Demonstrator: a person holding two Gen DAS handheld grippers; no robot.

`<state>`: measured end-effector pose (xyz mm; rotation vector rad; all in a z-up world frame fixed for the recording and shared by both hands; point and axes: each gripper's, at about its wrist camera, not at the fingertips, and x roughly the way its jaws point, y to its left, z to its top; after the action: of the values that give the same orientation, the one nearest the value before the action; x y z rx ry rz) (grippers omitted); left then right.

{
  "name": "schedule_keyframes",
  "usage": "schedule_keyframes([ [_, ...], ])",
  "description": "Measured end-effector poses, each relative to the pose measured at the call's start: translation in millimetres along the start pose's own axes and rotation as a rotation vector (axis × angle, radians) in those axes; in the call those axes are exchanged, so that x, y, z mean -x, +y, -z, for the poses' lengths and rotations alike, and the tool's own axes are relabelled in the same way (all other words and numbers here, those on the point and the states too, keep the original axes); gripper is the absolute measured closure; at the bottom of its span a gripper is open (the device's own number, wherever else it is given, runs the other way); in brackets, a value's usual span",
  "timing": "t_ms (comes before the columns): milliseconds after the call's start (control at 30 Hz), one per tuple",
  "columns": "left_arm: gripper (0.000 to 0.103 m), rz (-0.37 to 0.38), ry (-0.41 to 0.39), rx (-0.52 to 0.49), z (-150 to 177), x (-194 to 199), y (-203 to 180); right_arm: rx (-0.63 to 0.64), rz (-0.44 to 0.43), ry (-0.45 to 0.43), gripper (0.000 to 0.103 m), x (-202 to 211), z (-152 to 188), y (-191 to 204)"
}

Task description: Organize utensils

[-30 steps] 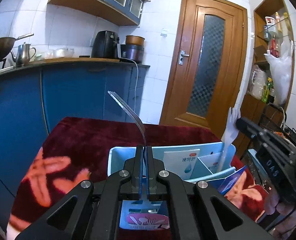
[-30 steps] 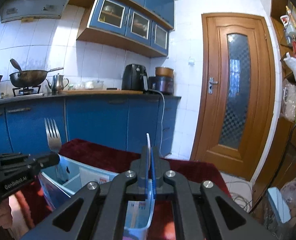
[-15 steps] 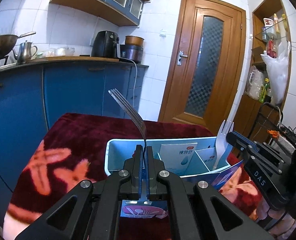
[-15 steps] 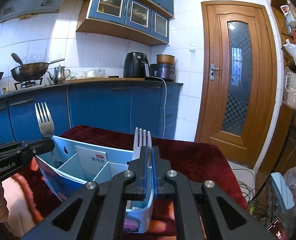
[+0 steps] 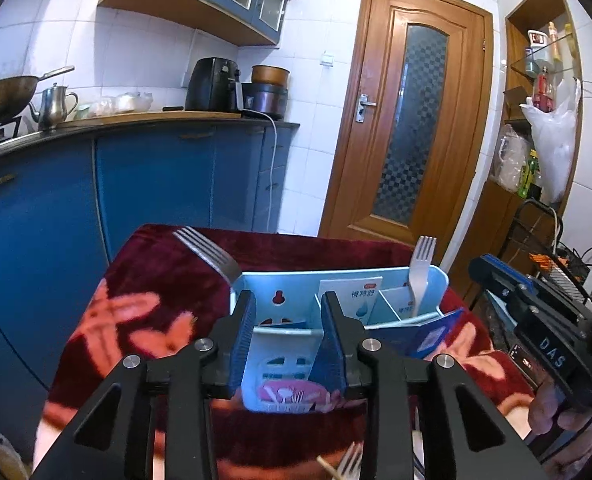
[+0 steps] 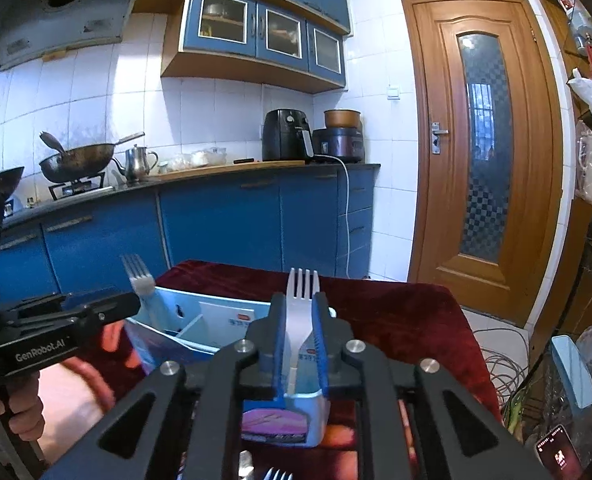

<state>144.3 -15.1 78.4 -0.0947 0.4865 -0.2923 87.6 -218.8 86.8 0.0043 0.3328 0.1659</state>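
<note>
A light blue utensil caddy [image 5: 337, 280] stands on a table covered with a dark red floral cloth [image 5: 164, 280], set toward the middle of the surface, with bare cloth showing on its left side and behind it up to the far table edge [image 6: 335, 276]. Beyond that edge lies open floor in front of the blue base cabinets [image 6: 224, 224] and the wooden door [image 6: 483, 152]. The caddy is divided into compartments by thin partitions and carries printed paper inserts [image 5: 359, 296]. A metal fork [image 5: 208, 252] leans at the caddy's left end, tines up and tilted leftward over the rim; whether its handle sits inside the left compartment is hidden. A white plastic fork [image 6: 301, 312] stands upright, tines up, in the right end compartment. The left gripper [image 5: 288, 332] stands wide, its blue-padded jaws spread to either side of the caddy's left compartment and holding nothing. The right gripper [image 6: 299, 340] is parted narrowly, its pads flanking the white fork's neck with a visible gap on each side; no contact with the fork can be confirmed. Loose fork tines [image 6: 276, 474] lie on the cloth at the near edge. A blue booklet [image 5: 419, 328] leans against the caddy's front right.
</note>
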Motion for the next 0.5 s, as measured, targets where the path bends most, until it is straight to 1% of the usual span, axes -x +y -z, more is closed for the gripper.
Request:
schedule_keyframes([
  [100,0.068,-0.007,0.022,-0.011,2,14,-1,-0.017,-0.013,0.016,0.087,13,-3,4],
  [200,0.068,-0.008,0.060,-0.023,8,29,-2,-0.043,-0.028,0.043,0.087,29,-3,6],
  [333,0.068,0.004,0.101,-0.050,19,45,-6,-0.056,-0.037,0.076,0.086,46,3,11],
  [500,0.068,0.030,0.184,-0.069,39,60,-15,-0.070,-0.041,0.139,0.086,67,20,16],
])
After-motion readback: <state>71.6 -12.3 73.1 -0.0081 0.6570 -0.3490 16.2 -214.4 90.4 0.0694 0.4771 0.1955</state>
